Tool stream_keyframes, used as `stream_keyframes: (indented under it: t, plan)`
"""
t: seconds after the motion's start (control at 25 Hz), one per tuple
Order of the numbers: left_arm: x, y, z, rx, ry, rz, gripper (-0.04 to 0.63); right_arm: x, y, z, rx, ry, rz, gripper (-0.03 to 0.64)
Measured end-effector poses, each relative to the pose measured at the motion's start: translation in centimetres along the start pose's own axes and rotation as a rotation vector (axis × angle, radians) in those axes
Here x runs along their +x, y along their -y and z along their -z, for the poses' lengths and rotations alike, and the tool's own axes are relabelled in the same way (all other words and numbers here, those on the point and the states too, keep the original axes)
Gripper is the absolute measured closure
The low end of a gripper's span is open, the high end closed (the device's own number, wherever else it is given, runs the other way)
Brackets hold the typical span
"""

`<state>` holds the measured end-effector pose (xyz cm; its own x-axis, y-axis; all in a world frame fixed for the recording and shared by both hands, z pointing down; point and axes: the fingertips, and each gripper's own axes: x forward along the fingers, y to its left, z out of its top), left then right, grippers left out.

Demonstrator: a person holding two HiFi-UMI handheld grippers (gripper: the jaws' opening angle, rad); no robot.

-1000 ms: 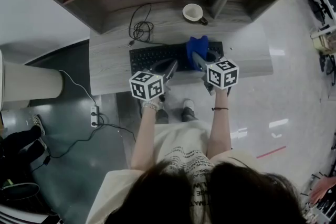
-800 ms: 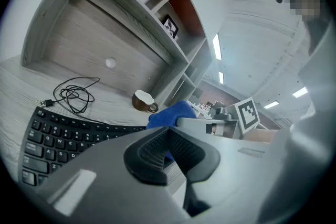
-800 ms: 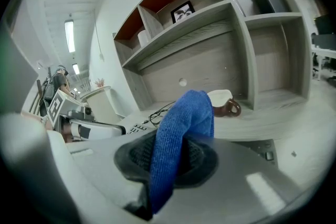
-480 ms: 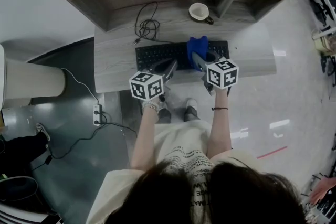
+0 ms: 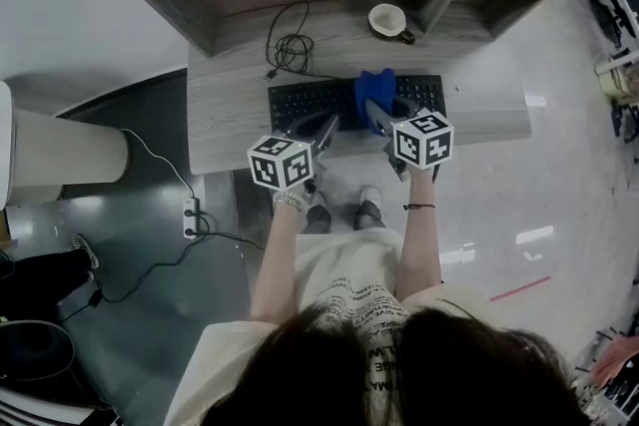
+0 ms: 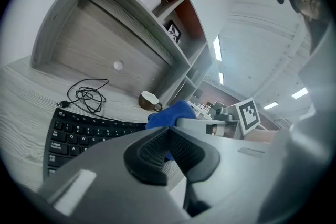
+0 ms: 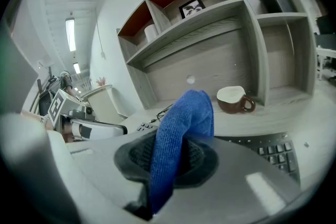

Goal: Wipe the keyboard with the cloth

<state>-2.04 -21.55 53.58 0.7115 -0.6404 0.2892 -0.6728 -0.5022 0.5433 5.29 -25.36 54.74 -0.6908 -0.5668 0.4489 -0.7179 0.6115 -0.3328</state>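
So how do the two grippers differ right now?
The right gripper is shut on the blue cloth; the left gripper is shut on nothing. The right reaches over the keyboard; the left sits at its near edge. Both carry a marker cube.

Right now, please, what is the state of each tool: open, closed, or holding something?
Left tool: closed, holding nothing.
Right tool: closed on the blue cloth.
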Motion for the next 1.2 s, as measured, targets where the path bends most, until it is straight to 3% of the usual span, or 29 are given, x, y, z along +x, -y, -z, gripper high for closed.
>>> stream_keyframes:
  t: [1.2]
  plan:
    - [-5.0,-3.6,-0.2,-0.002,0.009,-0.018,0.591,3.9,-5.1,0.5,0.006,0.001,-0.013,0.558]
